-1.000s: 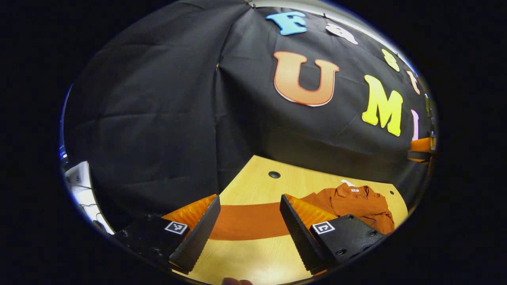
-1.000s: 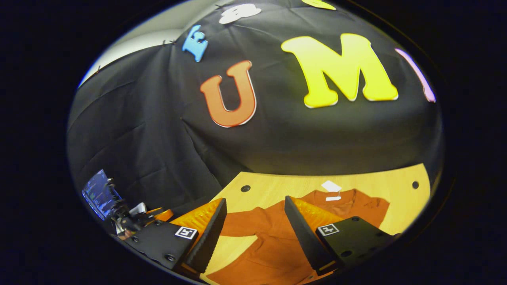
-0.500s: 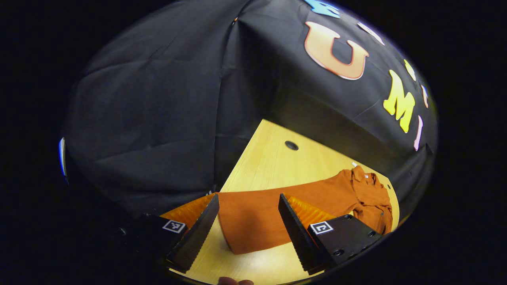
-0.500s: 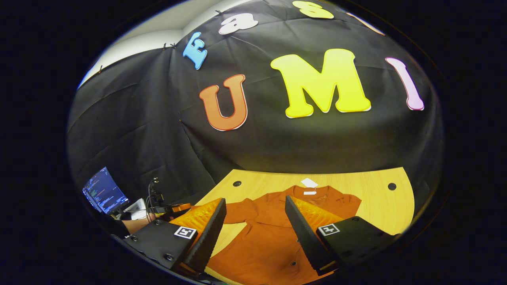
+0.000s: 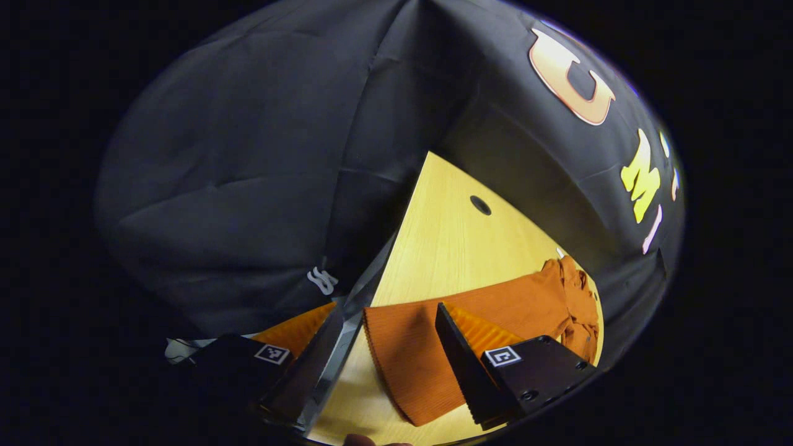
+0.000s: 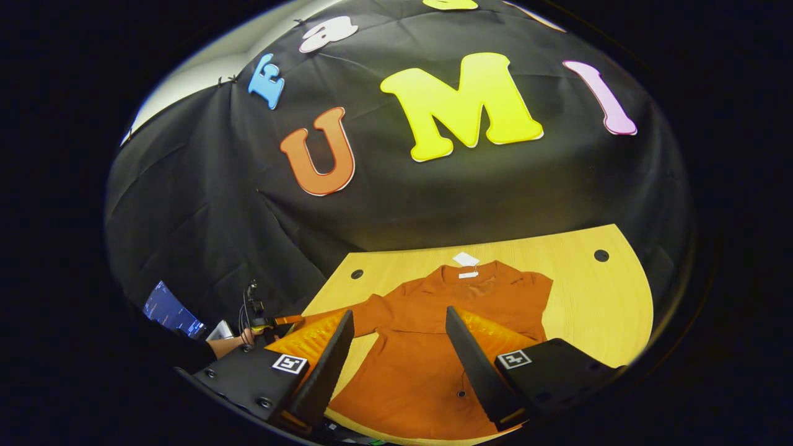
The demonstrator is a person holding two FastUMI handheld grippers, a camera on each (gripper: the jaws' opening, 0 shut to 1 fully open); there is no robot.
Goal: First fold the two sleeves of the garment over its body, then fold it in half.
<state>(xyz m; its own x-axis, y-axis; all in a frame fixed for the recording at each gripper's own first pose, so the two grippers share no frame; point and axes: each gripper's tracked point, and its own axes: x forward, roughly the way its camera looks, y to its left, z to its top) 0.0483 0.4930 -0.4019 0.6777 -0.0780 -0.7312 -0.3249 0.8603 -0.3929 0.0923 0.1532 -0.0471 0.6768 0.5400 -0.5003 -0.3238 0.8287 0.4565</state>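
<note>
Left gripper view — left gripper [image 5: 387,365]: fingers spread wide, nothing between them under pressure; released.
Left gripper view — sleeve [image 5: 427,337]: an orange ribbed sleeve lies flat on the table [image 5: 446,248], its cuff end directly ahead of and between the spread fingers, near the table's left edge.
Left gripper view — long axis: the sleeve runs from the cuff by the fingers away to the upper right, where it meets the bunched body of the garment [image 5: 573,310] near the far side.
Left gripper view — contact: whether the fingers touch the cloth cannot be told; they appear to hover just above the cuff.

Right gripper view — right gripper [image 6: 399,365]: fingers likewise parted, gripping nothing.
Right gripper view — garment [image 6: 433,359]: spread front-up on the table [image 6: 595,303], collar and white tag [image 6: 466,260] at the far end, hem toward the camera; the body lies straight ahead between the fingers.
Right gripper view — sleeves: the left one stretches out sideways to the left, toward a hand [image 6: 248,337] at that edge; the sleeve on the right looks short or tucked by the shoulder — unclear.

Judgement — deciding relation: the left gripper is the nearer to the outstretched cuff, so the coming move is probably to close on that cuff and carry it along the sleeve's axis onto the body.
</note>
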